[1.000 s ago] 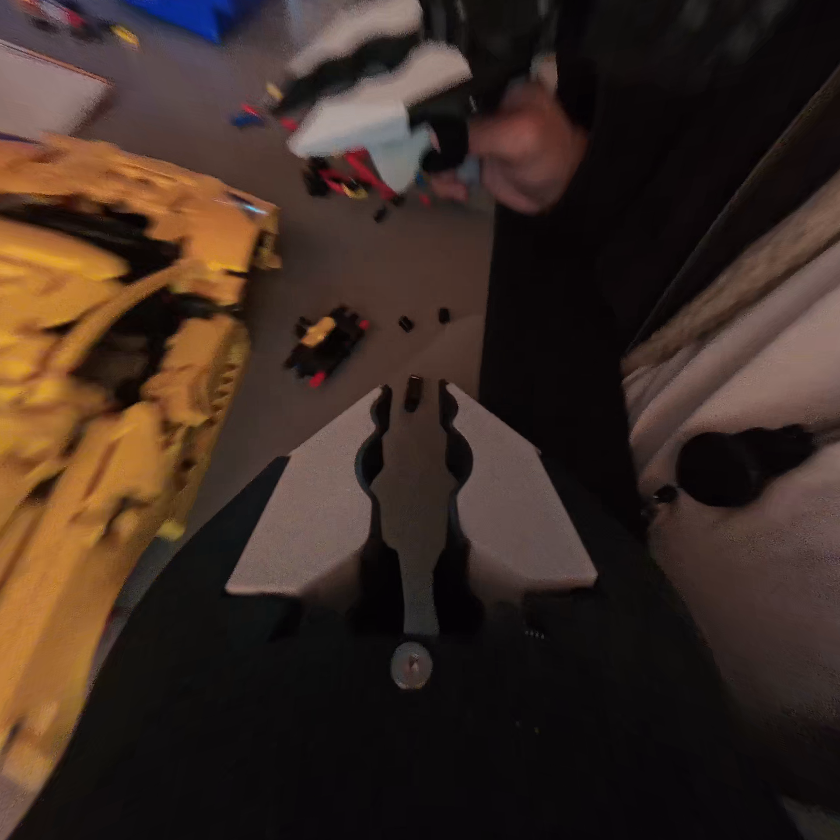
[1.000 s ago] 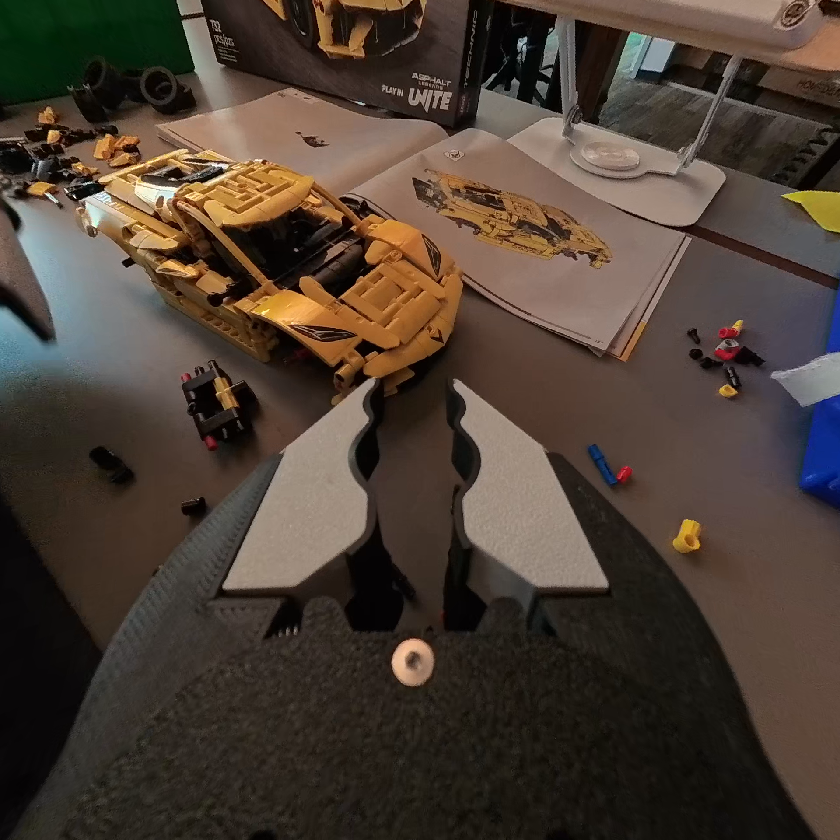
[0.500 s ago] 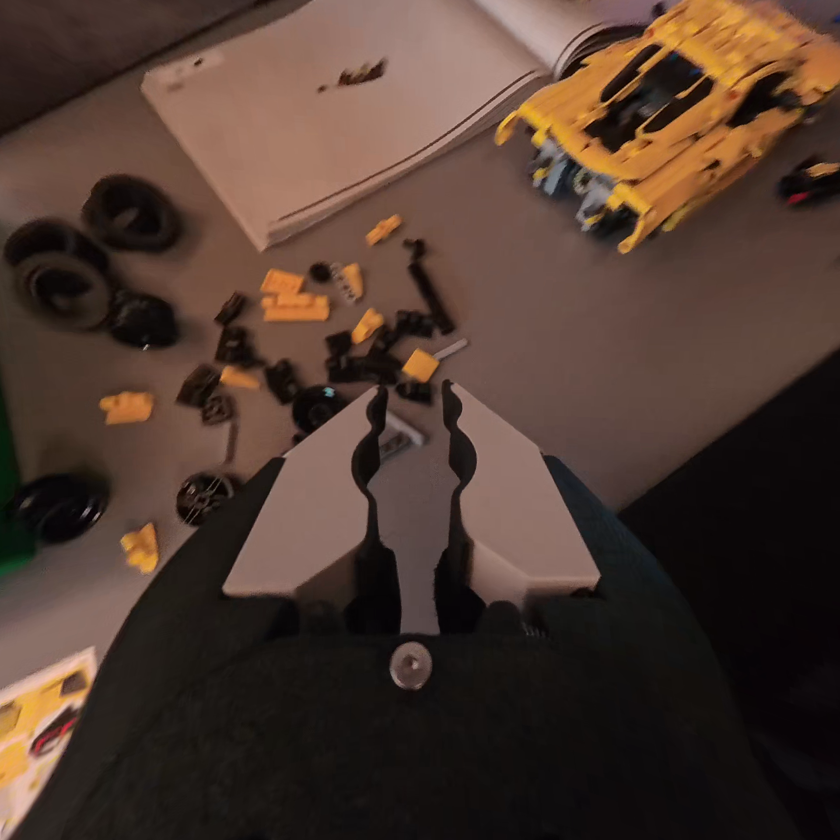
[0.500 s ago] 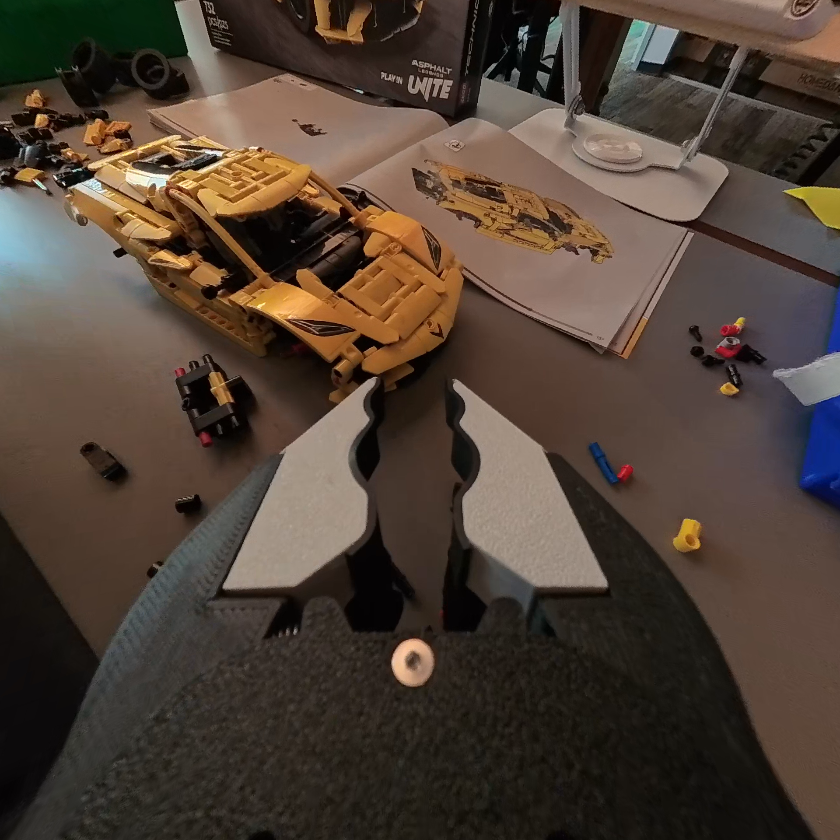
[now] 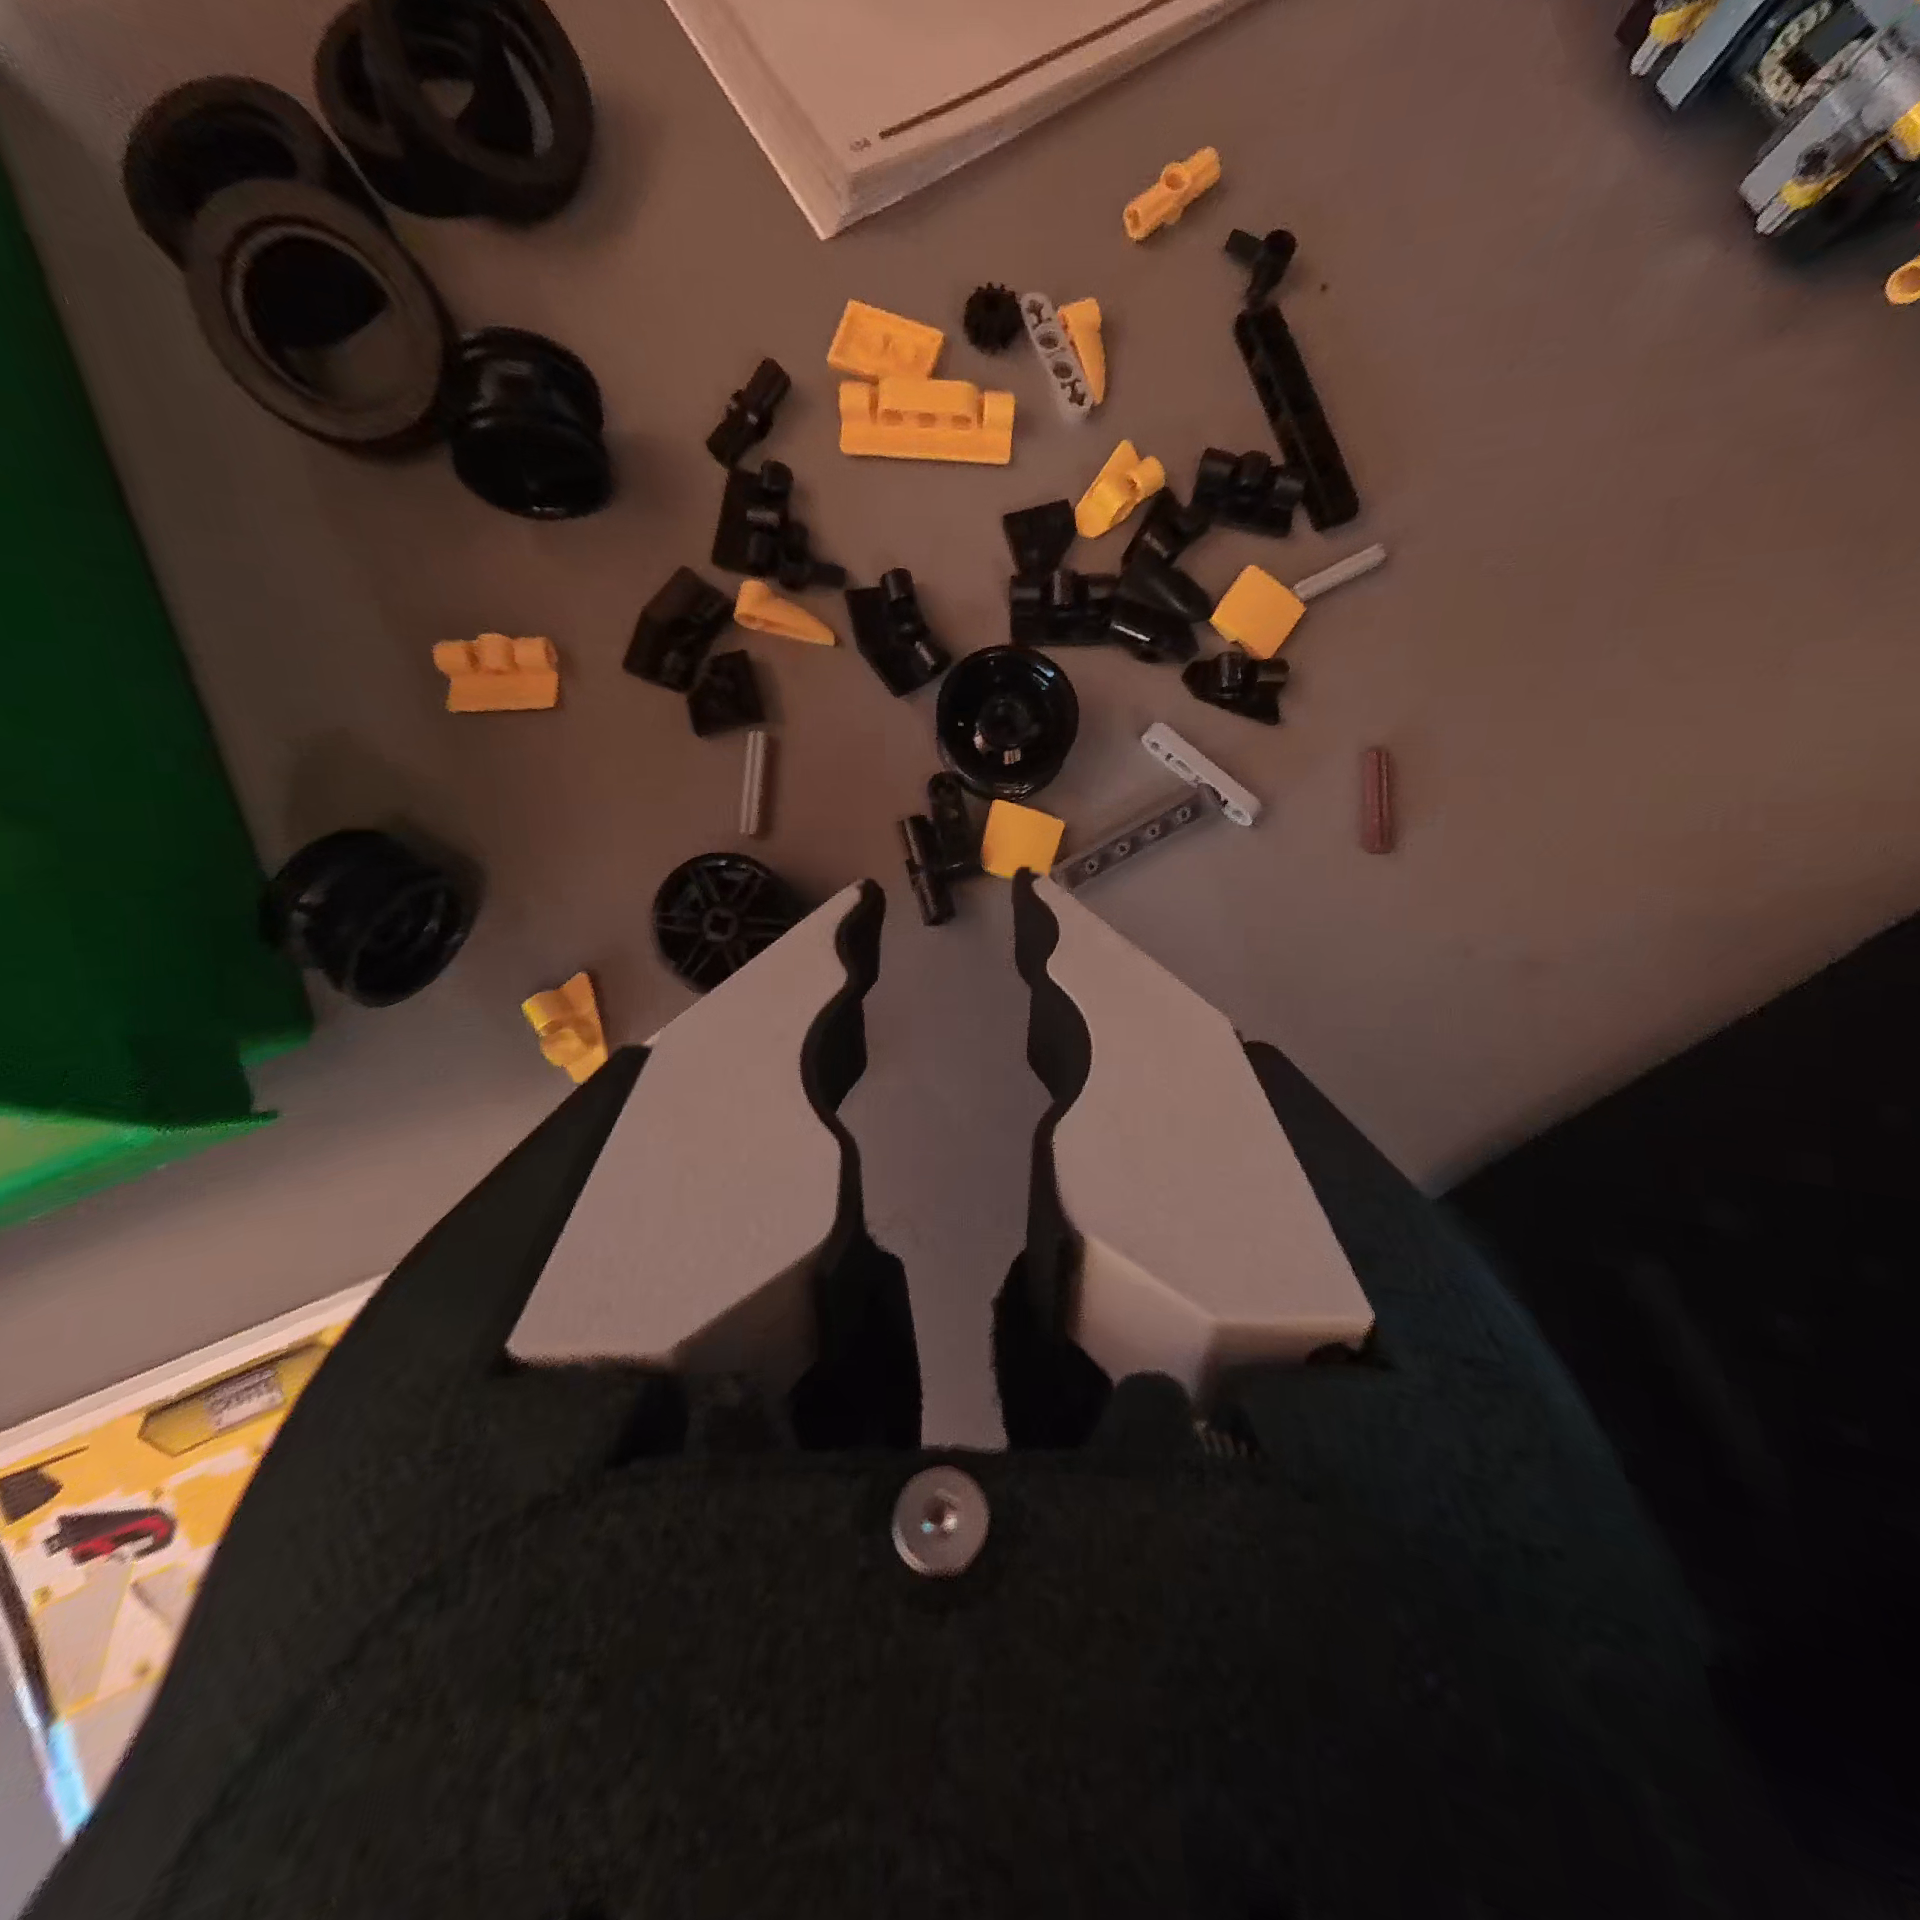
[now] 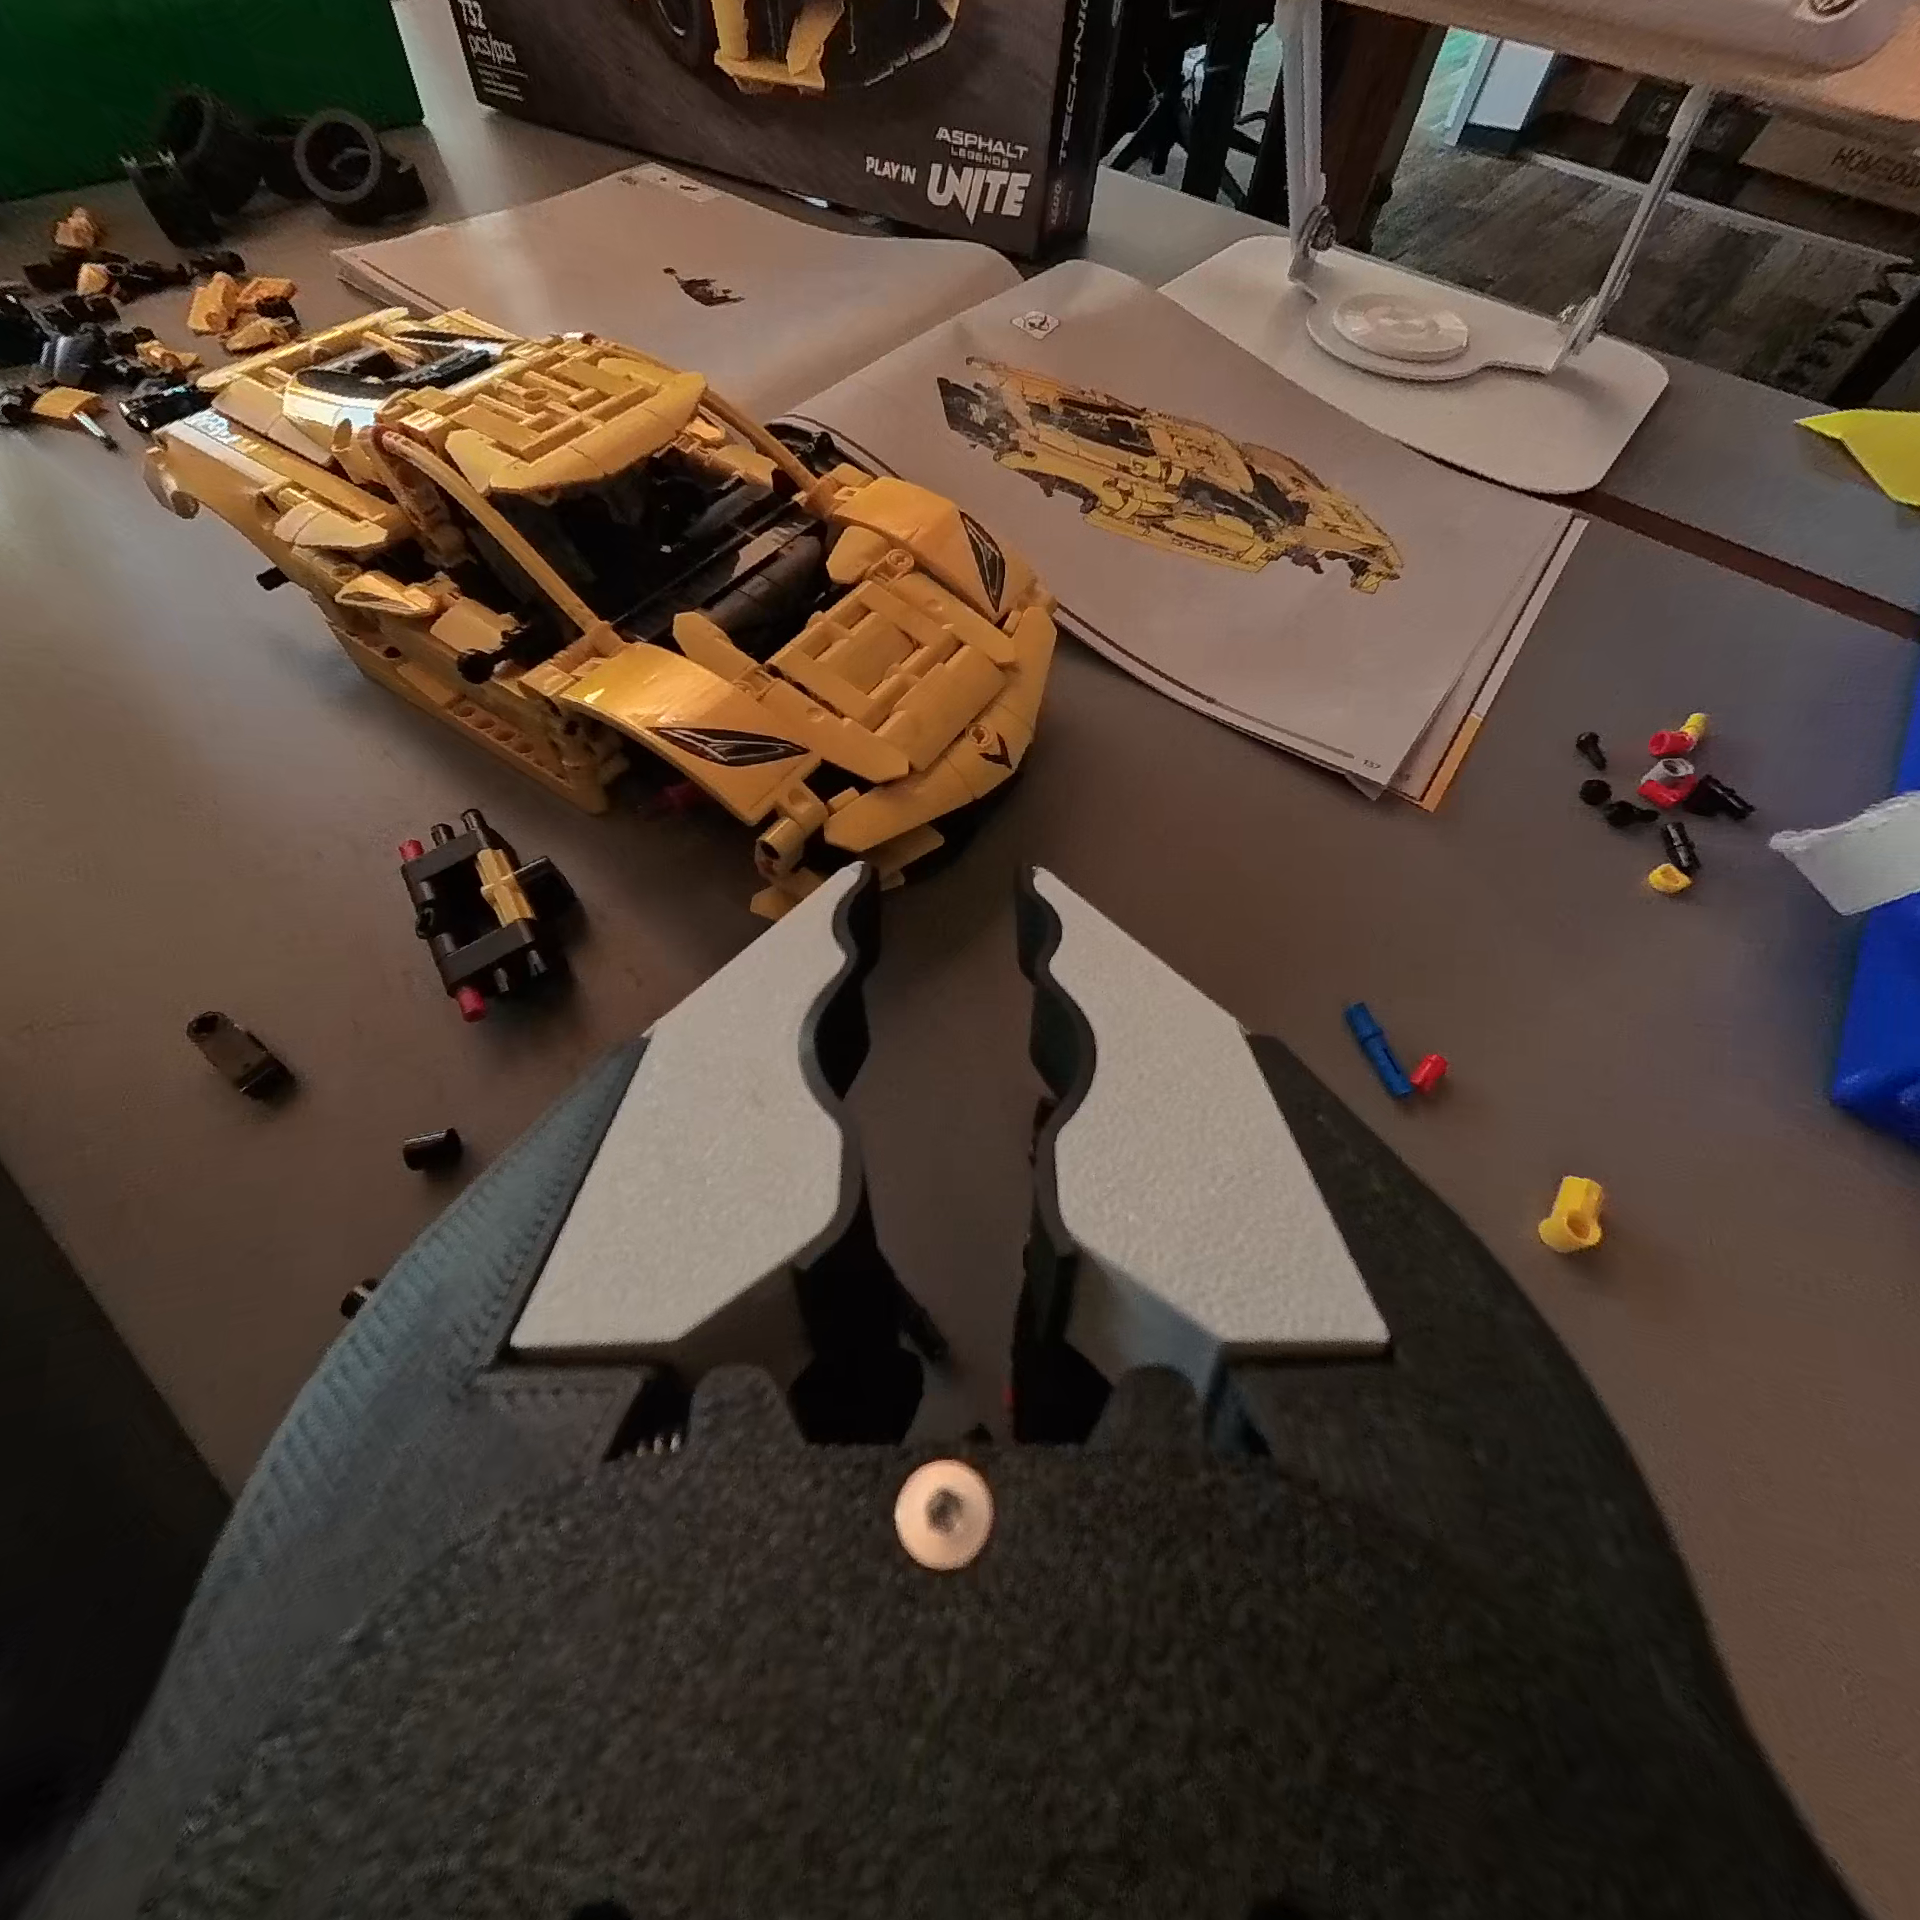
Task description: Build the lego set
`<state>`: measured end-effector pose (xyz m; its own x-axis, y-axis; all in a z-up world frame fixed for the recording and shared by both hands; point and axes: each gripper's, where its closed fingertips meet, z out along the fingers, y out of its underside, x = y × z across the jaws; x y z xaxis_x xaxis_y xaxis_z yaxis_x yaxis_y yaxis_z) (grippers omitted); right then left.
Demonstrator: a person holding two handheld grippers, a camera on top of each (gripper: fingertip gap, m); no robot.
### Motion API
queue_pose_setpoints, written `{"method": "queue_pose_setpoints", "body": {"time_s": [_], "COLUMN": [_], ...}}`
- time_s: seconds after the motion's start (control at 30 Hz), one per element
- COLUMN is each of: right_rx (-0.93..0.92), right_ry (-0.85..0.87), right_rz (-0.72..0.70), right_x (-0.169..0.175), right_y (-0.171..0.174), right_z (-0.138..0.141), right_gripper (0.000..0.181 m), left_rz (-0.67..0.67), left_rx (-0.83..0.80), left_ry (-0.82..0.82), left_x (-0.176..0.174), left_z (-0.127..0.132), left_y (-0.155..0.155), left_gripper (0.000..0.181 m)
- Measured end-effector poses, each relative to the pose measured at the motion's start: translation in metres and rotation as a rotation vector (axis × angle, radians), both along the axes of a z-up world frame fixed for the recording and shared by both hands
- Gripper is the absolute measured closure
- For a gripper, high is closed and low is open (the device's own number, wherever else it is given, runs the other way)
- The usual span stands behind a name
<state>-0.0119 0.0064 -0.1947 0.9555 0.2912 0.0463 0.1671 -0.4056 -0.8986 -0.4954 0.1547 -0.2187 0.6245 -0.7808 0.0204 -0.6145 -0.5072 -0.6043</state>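
Above a scatter of black and yellow loose pieces (image 5: 997, 582) on the grey table (image 5: 1558, 644): left gripper (image 5: 943, 894), fingers spread, empty. At 11 o'clock from the right gripper (image 6: 943, 883), likewise spread and empty: yellow lego car (image 6: 623, 582), with open instruction booklet (image 6: 1195, 499) at 1 o'clock.

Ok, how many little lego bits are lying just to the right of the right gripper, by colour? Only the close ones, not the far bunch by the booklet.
Blue pin: 1
Red piece: 1
Yellow piece: 1
Total: 3
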Motion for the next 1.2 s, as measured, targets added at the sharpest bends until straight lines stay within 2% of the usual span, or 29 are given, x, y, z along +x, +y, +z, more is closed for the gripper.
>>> {"method": "queue_pose_setpoints", "body": {"time_s": [0.37, 0.6, 1.2], "right_rx": [-0.011, -0.02, -0.028], "right_ry": [0.002, -0.008, -0.01], "right_rz": [-0.002, -0.002, 0.011], "right_x": [0.001, 0.001, -0.002], "right_y": [0.001, 0.0, 0.0], "right_z": [-0.002, -0.004, -0.006], "right_gripper": [0.157, 0.157, 0.157], "left_rz": [-0.058, -0.125, -0.068], "left_rx": [0.003, 0.014, 0.001], "left_ry": [0.029, 0.103, 0.138], "left_x": [0.013, 0.021, 0.002], "left_z": [-0.011, -0.02, -0.02], "left_y": [0.006, 0.008, 0.01], "left_gripper": [0.157, 0.16, 0.168]}}
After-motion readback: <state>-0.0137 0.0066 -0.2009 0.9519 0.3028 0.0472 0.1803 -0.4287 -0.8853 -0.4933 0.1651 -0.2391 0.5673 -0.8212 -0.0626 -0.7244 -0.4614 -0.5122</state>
